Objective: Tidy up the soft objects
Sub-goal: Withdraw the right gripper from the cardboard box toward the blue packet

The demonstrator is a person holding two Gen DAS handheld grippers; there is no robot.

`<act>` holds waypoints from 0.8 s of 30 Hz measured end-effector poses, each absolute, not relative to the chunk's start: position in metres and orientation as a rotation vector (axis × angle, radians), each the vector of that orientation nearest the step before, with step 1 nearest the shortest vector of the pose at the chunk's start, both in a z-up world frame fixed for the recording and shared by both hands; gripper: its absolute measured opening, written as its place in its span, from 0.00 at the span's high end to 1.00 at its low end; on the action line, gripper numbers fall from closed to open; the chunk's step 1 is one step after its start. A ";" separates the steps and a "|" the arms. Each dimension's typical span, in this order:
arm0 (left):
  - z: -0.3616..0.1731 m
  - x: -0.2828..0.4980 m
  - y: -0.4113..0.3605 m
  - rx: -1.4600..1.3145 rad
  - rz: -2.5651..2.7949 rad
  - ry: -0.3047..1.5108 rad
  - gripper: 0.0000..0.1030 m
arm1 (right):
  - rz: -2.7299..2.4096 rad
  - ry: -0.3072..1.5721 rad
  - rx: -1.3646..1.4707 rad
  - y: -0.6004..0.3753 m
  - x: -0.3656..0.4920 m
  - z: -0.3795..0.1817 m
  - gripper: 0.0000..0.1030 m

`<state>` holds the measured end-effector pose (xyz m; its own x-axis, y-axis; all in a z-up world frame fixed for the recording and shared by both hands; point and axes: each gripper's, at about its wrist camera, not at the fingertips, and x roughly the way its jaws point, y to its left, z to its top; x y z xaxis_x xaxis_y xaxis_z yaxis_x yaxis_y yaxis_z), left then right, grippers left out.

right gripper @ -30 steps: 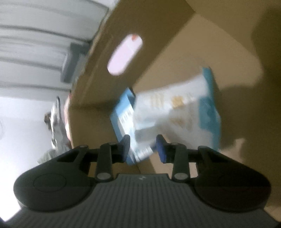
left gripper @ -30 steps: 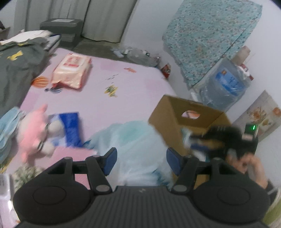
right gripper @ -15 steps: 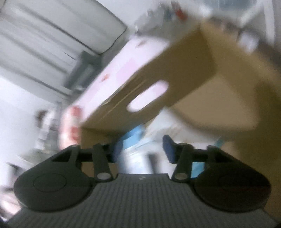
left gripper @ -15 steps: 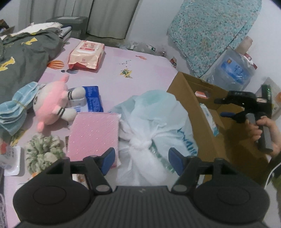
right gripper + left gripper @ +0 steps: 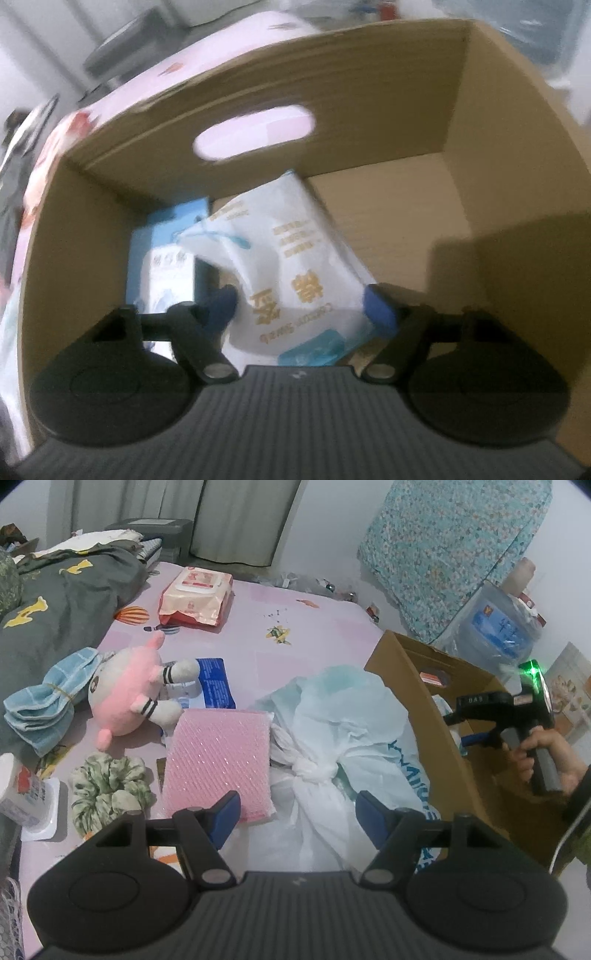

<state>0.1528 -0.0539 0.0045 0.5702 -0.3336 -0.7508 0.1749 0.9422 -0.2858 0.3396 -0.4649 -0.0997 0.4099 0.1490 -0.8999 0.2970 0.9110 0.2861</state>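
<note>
Left wrist cam sits above the bed (image 5: pixel 325 602), looking fwd and down past its own fingers (image 5: pixel 225 814) across the bedding, w/ the cardboard box (image 5: pixel 410 686) at right edge. Right wrist cam is close in over that same box (image 5: pixel 332 70), aimed steeply down inside, view blurred. Shared: the box and a strip of pink bed.

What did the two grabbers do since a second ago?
The right gripper let go of the white packet; its jaws have just been opening, and the packet now lies in the cardboard box. The left gripper came down over the knotted plastic bag, opening a bit. The plush toy stayed put.
</note>
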 end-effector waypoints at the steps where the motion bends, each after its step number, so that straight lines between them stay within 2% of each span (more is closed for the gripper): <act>1: 0.003 0.153 -0.055 -0.189 -0.302 0.921 0.32 | -0.121 1.152 0.470 -0.467 0.340 -0.100 0.29; 7: -0.001 0.151 -0.057 -0.186 -0.309 0.937 0.32 | -0.225 1.119 0.538 -0.463 0.334 -0.101 0.28; 14: -0.003 0.150 -0.052 -0.188 -0.297 0.937 0.32 | -0.161 1.130 0.482 -0.440 0.324 -0.093 0.29; 18: -0.004 0.150 -0.050 -0.183 -0.293 0.937 0.32 | -0.168 1.054 0.445 -0.442 0.317 -0.075 0.30; 20: -0.005 0.149 -0.049 -0.178 -0.288 0.935 0.32 | -0.156 1.006 0.432 -0.444 0.313 -0.065 0.44; 21: -0.005 0.149 -0.048 -0.179 -0.286 0.935 0.32 | -0.131 0.999 0.421 -0.443 0.314 -0.062 0.54; 23: -0.005 0.150 -0.046 -0.186 -0.283 0.936 0.32 | -0.094 1.003 0.411 -0.442 0.315 -0.063 0.65; 24: -0.005 0.150 -0.045 -0.190 -0.281 0.936 0.32 | -0.072 1.026 0.401 -0.440 0.317 -0.067 0.74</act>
<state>0.1498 -0.0447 -0.0053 0.5604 -0.3188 -0.7644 0.1552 0.9470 -0.2812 0.3167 -0.4398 -0.0670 0.5229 0.1271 -0.8428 0.2438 0.9252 0.2908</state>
